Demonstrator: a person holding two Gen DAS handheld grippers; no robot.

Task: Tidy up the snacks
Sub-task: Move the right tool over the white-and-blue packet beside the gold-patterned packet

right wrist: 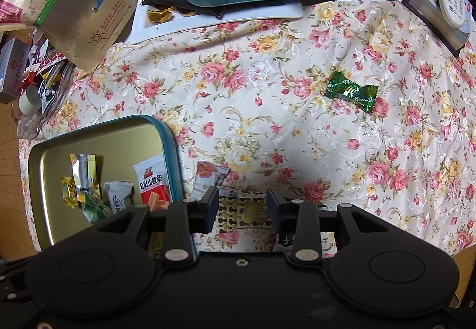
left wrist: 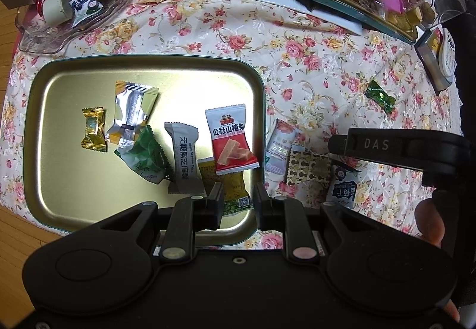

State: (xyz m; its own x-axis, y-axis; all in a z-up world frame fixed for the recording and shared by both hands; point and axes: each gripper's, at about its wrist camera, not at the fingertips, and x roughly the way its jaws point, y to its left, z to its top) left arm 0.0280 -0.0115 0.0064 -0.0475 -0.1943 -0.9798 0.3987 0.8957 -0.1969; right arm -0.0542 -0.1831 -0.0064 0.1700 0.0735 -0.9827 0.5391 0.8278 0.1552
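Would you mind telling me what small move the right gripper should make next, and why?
Probably lower the right gripper and close on the gold-patterned packet: its open jaws straddle it, and it lies on the cloth outside the tin.

- Left gripper: matte black plastic body, two round raised discs, paired linkage arms with pale pivot caps, central screw.
- Right gripper: same black build; side piece embossed "DAS".
- Fingers: black rectangular pads.
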